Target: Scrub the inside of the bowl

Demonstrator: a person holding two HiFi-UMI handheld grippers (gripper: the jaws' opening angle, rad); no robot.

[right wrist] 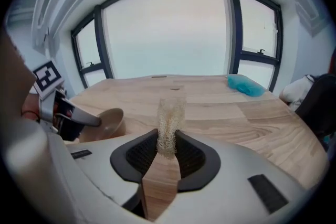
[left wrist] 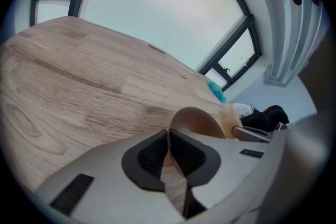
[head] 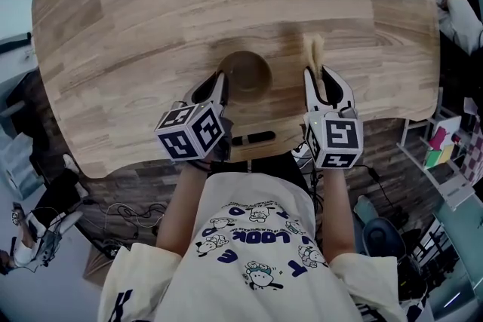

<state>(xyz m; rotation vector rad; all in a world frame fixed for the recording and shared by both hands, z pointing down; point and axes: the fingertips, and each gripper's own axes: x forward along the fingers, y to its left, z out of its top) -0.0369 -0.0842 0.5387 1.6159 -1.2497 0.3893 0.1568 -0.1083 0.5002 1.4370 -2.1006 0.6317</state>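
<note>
We see left hand-held gripper (left wrist: 168,138) clamped on bowl (left wrist: 198,121) rim; right hand-held gripper (right wrist: 168,147) pinching scrubber (right wrist: 170,117), probably loofah, near desk (head: 151,11) edge.

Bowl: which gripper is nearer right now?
Left. The left gripper is clamped on the rim of the bowl; the right gripper sits off to the bowl's right, apart from it, holding the loofah scrubber.

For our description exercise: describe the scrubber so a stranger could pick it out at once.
At the near edge of the wooden table, right of the brown bowl, the right hand-held gripper pinches the scrubber. It alone is pale, fibrous and stands upright.
</note>
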